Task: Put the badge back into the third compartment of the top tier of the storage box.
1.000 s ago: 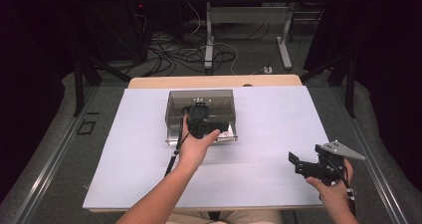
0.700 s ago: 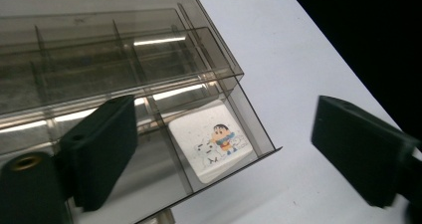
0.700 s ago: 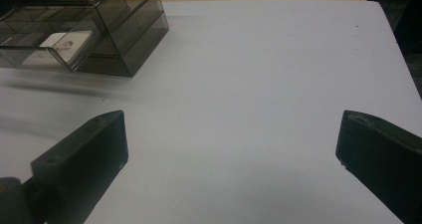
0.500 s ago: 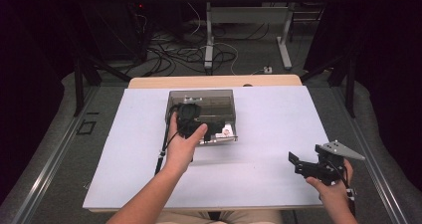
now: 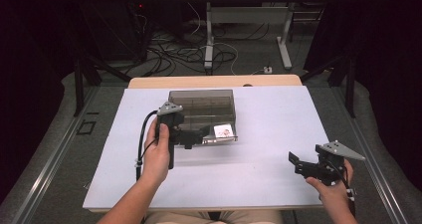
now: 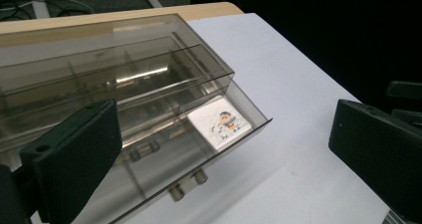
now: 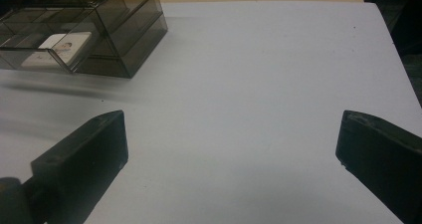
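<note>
At table centre, a smoky clear drawer box [image 5: 201,114] is sitting with its lower drawer [image 6: 199,159] pulled out, exposing a small white picture tile [image 6: 219,122] lying inside. Left gripper [image 5: 196,136] is hovering just beside the drawer front, jaws spread wide, gripping nothing. They have just been opening, and the hand has drawn leftward off the box. Right gripper [image 5: 297,164] is waiting well apart over bare white table [image 5: 278,119], jaws wide, empty.

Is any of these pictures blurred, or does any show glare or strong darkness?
High view: sharp on the white table, but the room around it is very dark. Left gripper view: bright glare streaks on the smoky box; the card in its drawer is clear. Right gripper view: a blurred grey streak on the table in front of the box, and the near jaws look soft.
</note>
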`<state>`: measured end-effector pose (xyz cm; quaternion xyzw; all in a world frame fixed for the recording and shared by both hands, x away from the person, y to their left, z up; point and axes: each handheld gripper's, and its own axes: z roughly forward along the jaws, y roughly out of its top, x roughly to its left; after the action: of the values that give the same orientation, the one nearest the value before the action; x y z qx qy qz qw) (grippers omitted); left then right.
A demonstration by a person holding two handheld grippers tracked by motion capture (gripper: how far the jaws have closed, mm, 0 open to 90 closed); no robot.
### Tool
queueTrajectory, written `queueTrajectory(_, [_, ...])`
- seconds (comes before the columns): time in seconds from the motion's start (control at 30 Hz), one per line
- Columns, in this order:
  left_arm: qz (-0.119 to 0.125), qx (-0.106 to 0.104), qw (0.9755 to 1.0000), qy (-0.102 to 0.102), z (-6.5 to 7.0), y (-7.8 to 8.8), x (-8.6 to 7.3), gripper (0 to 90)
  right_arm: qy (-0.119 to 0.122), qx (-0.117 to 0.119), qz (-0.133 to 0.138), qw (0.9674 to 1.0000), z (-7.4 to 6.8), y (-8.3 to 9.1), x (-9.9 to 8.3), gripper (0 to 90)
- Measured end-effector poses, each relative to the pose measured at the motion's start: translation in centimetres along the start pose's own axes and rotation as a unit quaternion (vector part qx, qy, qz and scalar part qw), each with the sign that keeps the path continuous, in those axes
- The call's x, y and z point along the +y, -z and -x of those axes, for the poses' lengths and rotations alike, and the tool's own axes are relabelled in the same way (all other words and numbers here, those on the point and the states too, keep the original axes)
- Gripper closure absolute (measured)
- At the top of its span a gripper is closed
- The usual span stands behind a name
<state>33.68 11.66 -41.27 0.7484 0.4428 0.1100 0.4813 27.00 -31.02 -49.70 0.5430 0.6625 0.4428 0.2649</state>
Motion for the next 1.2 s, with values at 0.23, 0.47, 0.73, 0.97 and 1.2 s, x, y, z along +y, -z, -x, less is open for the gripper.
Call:
queueTrajectory(0.23, [0.009, 0.009, 0.9999, 0.007, -1.9, 1.9, -1.1, 0.3, -0.004, 0.003, 0.001, 1.0000, -0.2, 0.0, 0.0, 0.0])
queueTrajectory(0.47, [0.027, 0.037, 0.9987, 0.020, -4.4, 4.0, -2.4, 0.3, 0.000, -0.003, 0.000, 1.0000, 0.0, 0.0, 0.0, 0.0])
queueTrajectory(0.73, [0.036, 0.090, 0.9946, 0.036, -7.3, 5.9, -3.4, 0.4, 0.000, -0.003, -0.003, 1.0000, -0.2, -0.1, 0.0, 0.0])
queueTrajectory(0.97, [0.045, 0.110, 0.9912, 0.059, -9.2, 7.2, -4.3, 0.4, -0.003, -0.002, -0.004, 1.0000, -0.1, -0.1, 0.0, 0.0])
queueTrajectory(1.2, [0.055, 0.112, 0.9890, 0.079, -10.6, 8.7, -6.2, 0.4, -0.007, 0.000, -0.001, 1.0000, 0.0, 0.1, 0.0, 0.0])
